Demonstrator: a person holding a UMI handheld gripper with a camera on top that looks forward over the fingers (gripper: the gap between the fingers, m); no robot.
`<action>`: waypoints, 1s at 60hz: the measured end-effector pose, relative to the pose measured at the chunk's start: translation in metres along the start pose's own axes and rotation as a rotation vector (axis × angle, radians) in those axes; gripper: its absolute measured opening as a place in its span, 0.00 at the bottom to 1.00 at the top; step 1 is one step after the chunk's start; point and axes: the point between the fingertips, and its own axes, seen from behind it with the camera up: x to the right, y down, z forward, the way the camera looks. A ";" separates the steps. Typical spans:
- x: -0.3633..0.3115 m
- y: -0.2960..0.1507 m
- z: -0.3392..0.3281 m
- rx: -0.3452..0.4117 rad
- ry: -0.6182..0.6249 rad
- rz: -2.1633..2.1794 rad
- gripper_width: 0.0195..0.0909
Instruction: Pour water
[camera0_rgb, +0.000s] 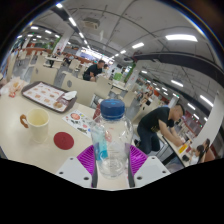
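Note:
A clear plastic water bottle (112, 138) with a blue cap and a blue label stands upright between my fingers. My gripper (112, 158) is shut on the water bottle: both purple pads (88, 157) press against its lower sides. A cream mug (36, 120) with its handle to the left sits on the white table (30, 145), beyond and left of the fingers. The bottle's base is hidden below the fingers.
A round red coaster (64, 141) lies on the table between the mug and the bottle. A tray (48, 95) sits further back on the left. A patterned card (80, 120) lies behind the bottle. A person in dark clothes (155, 125) bends over at the right.

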 end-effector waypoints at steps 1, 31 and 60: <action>-0.001 -0.008 0.000 0.004 0.016 -0.036 0.30; -0.100 -0.126 0.039 0.107 0.334 -1.295 0.30; -0.125 -0.136 0.035 0.116 0.156 -0.982 0.30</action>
